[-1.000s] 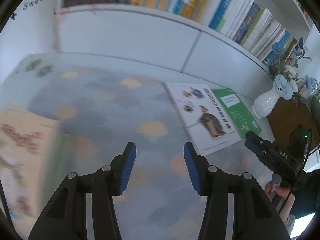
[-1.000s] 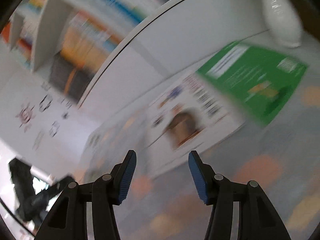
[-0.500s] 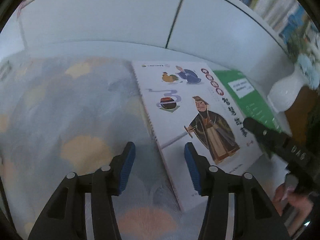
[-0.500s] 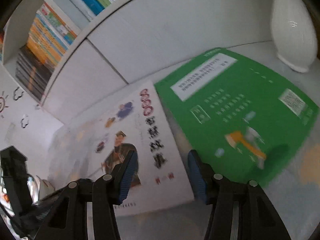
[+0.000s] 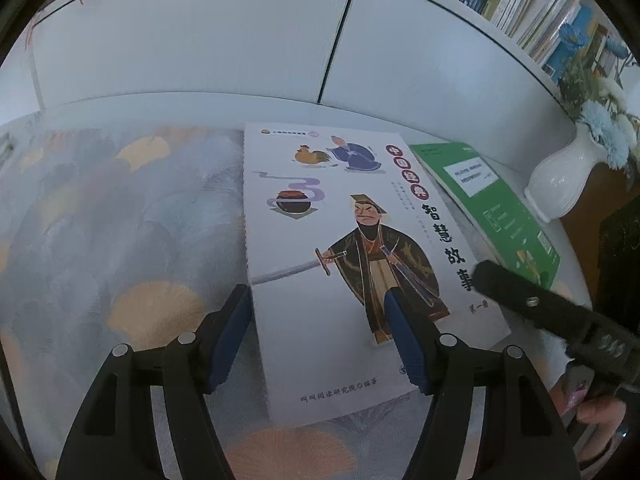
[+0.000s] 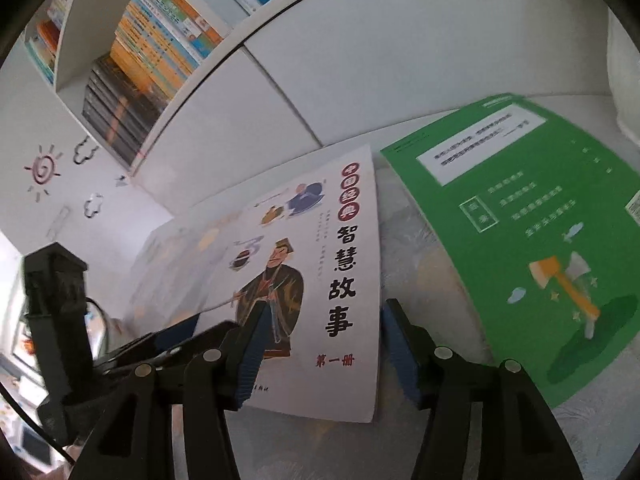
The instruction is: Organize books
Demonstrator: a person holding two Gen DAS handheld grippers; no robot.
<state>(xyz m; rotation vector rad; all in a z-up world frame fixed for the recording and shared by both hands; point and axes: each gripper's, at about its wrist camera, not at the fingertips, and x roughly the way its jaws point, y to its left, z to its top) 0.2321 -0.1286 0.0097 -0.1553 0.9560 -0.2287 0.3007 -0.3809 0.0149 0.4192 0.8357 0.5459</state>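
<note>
books are not yet sorted: the white storybook lies flat on the patterned bench, and everything here is placed from it. the green book lies flat just beside its right edge, nearer the white vase; a narrow strip of bench shows between them. the shelved books stand well behind it, above the white cabinet front.

the left gripper straddles its near left edge, fingers about half apart and opening, one outside the edge and one over the cover, gripping nothing. the right gripper straddles its right edge likewise, fingers opening, nothing held.

by my reading no book is lifted yet; grasping, stacking or shelving both remains.
</note>
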